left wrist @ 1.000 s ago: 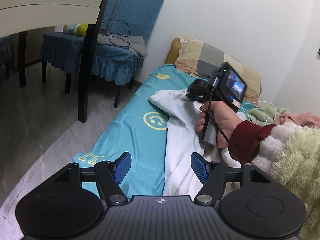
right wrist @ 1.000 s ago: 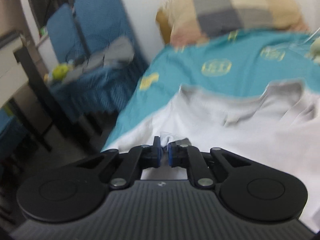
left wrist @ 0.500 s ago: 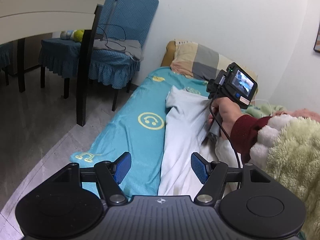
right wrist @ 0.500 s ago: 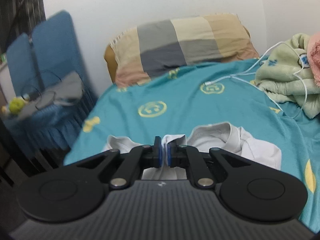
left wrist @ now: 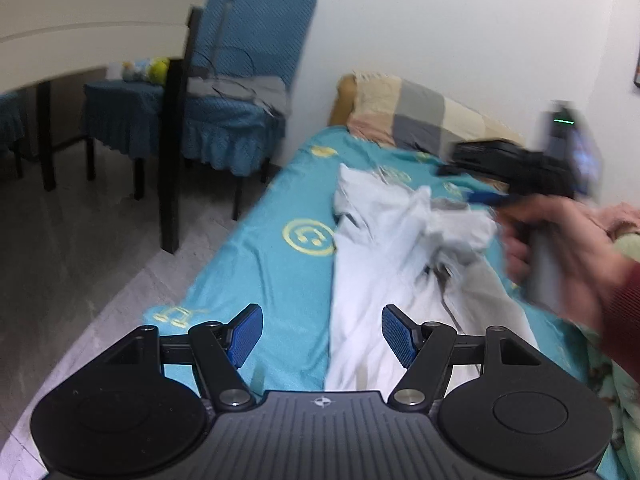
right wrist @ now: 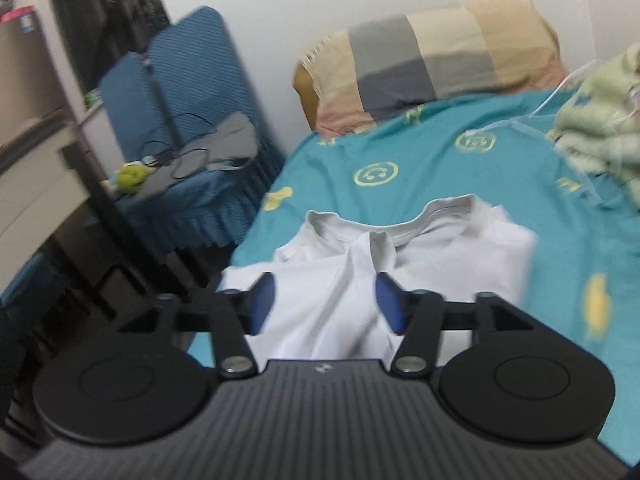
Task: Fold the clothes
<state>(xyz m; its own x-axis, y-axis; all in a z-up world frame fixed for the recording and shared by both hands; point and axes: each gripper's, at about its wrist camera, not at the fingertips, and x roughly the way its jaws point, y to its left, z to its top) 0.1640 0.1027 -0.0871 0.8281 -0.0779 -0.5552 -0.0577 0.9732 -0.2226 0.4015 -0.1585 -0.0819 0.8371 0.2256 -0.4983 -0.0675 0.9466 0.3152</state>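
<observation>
A white T-shirt (left wrist: 384, 248) lies on the teal bed sheet (left wrist: 260, 272), folded lengthwise, its grey-lined collar (right wrist: 444, 216) toward the pillow. My left gripper (left wrist: 322, 334) hovers open over the shirt's near end with nothing between its blue pads. In the right wrist view my right gripper (right wrist: 324, 304) hangs above the shirt (right wrist: 332, 288), its jaws opening, and the cloth lies below them, not pinched. In the left wrist view that right gripper (left wrist: 480, 184) is a blur over the shirt's far end, held in a hand (left wrist: 560, 244) with a red sleeve.
A checked pillow (right wrist: 432, 64) lies at the head of the bed. A green blanket (right wrist: 600, 128) with a white cable sits at the right. Blue-covered chairs (left wrist: 236, 80) and a dark table leg (left wrist: 176, 136) stand left of the bed, over grey floor.
My right gripper carried a pinch of the shirt toward the pillow, then let go and rose back. The shirt's edge now lies folded over. My left gripper stayed put.
</observation>
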